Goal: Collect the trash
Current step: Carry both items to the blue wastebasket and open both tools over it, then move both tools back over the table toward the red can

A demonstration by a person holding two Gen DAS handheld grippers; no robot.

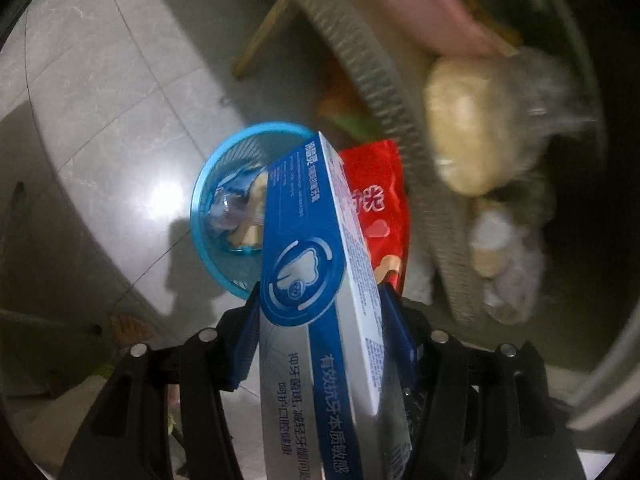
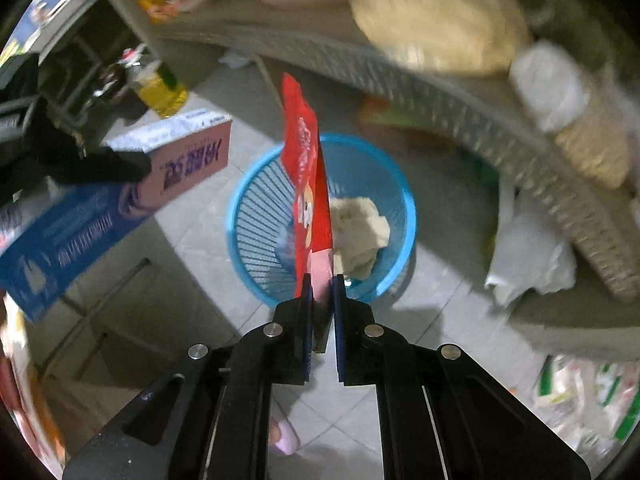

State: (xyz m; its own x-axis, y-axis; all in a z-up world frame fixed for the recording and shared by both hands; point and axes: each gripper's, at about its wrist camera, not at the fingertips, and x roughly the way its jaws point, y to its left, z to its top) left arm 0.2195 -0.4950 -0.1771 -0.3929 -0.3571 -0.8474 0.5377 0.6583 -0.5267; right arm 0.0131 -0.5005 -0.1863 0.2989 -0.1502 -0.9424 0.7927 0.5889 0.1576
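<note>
My left gripper [image 1: 320,300] is shut on a long blue-and-white toothpaste box [image 1: 316,272] and holds it above the floor, its far end over a round blue mesh trash basket [image 1: 204,224]. My right gripper [image 2: 321,280] is shut on a flat red snack wrapper [image 2: 306,172], held edge-on above the same basket [image 2: 256,208]. Crumpled beige paper [image 2: 360,228] lies in the basket. The wrapper [image 1: 376,204] shows just right of the box in the left wrist view. The box and left gripper [image 2: 76,204] show at the left of the right wrist view.
A grey wicker table edge [image 1: 372,80] [image 2: 440,96] curves just beyond the basket, with a beige lump [image 1: 468,124] and pink item on it. Crumpled white paper [image 2: 528,260] lies on the tiled floor at right. A yellow oil bottle [image 2: 160,88] stands far left.
</note>
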